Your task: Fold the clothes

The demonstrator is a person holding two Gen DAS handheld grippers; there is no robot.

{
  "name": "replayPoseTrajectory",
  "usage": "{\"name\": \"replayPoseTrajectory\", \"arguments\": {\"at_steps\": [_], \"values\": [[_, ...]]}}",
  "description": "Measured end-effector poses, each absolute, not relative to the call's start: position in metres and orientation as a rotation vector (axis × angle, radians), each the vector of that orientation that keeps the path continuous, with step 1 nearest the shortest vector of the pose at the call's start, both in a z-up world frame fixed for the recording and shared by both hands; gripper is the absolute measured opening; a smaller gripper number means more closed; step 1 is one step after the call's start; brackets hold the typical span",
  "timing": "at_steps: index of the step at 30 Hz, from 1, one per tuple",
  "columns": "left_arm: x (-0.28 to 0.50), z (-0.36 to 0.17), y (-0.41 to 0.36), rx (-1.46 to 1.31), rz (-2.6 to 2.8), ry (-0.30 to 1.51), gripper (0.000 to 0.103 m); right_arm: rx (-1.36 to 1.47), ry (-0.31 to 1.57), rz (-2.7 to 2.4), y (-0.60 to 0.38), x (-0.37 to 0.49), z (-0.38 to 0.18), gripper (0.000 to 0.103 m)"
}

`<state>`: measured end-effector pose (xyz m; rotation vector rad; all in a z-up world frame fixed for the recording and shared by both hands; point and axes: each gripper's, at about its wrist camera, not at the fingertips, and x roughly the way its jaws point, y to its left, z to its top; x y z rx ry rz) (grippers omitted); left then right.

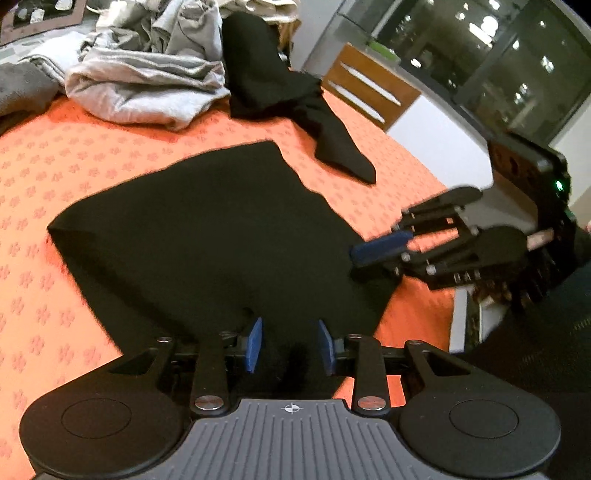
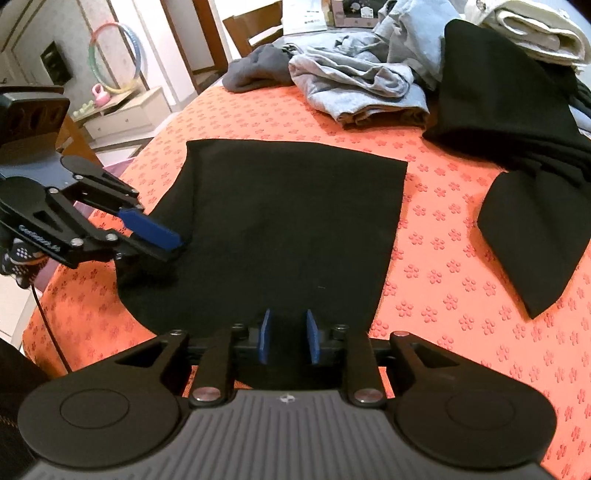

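A flat black cloth folded into a rough rectangle lies spread on the orange tablecloth with small flower prints. It sits at the near part of the table, close to both grippers.

The left gripper is at the near edge of the black cloth. Its 2 blue pads stand apart, with black cloth showing in the gap between them. The jaws are not squeezed together, and I cannot tell if they are pinching any cloth. In the right wrist view the left gripper comes in from the left side and its blue tip lies over the left edge of the cloth.

The right gripper is also at the near edge of the cloth. Its 2 blue pads have a gap between them too, so the jaws are loose, not clamped. In the left wrist view the right gripper reaches in from the right, and its blue tip is just at the right edge of the cloth.

Farther back lies a second black garment with a long pointed end. Beside it is a crumpled light grey garment. A dark grey bunched cloth sits to the left of that. A cream folded cloth is at the far right corner.
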<state>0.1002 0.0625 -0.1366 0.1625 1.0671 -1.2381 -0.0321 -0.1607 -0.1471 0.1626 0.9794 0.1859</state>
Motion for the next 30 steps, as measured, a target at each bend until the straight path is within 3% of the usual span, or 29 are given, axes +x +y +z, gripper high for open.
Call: {"name": "replayPoseTrajectory", "arguments": {"at_steps": [10, 20, 30], "values": [[0.086, -0.137, 0.090, 0.172, -1.232, 1.133, 0.036, 0.149, 0.978, 0.202, -0.159, -0.030, -0.147, 0.033], [0.096, -0.134, 0.122, 0.038, -1.042, 1.068, 0.039, 0.146, 0.972, 0.199, -0.157, -0.036, -0.147, 0.035], [0.089, -0.139, 0.075, 0.172, -1.103, 0.979, 0.040, 0.135, 0.960, 0.198, -0.154, -0.040, -0.148, 0.039]]}}
